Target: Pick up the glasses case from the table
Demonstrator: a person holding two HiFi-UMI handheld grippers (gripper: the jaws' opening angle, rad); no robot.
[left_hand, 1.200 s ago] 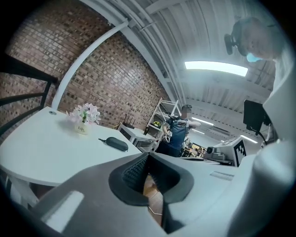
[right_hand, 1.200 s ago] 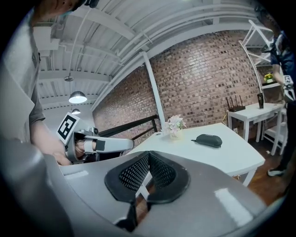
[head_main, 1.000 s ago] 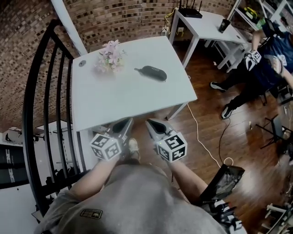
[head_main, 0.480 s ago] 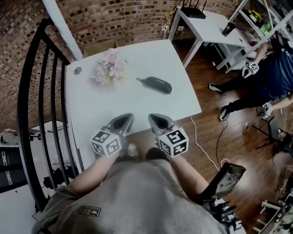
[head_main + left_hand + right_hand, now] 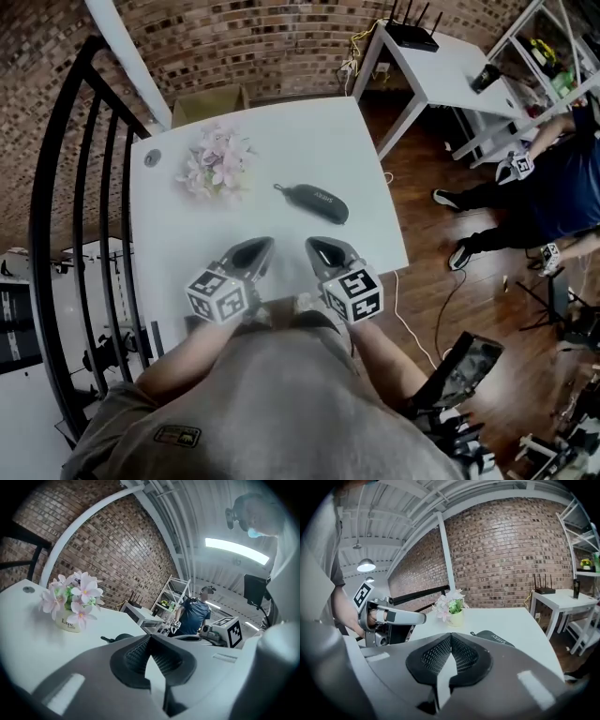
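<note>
Glasses case (image 5: pixel 314 202), dark, lettered "SHERY", on white table (image 5: pixel 309 141); left gripper (image 5: pixel 251 247) and right gripper (image 5: pixel 319 247): jaws together, both empty.

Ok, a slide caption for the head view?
Shut grey left gripper and right gripper over the white table's near edge, short of the dark oval glasses case near potted pink flowers.

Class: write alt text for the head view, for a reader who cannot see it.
A dark glasses case lies on a white table, just beyond the left tongs and the right tongs, both shut and empty, held side by side. A pot of pink flowers stands left of the case.
</note>
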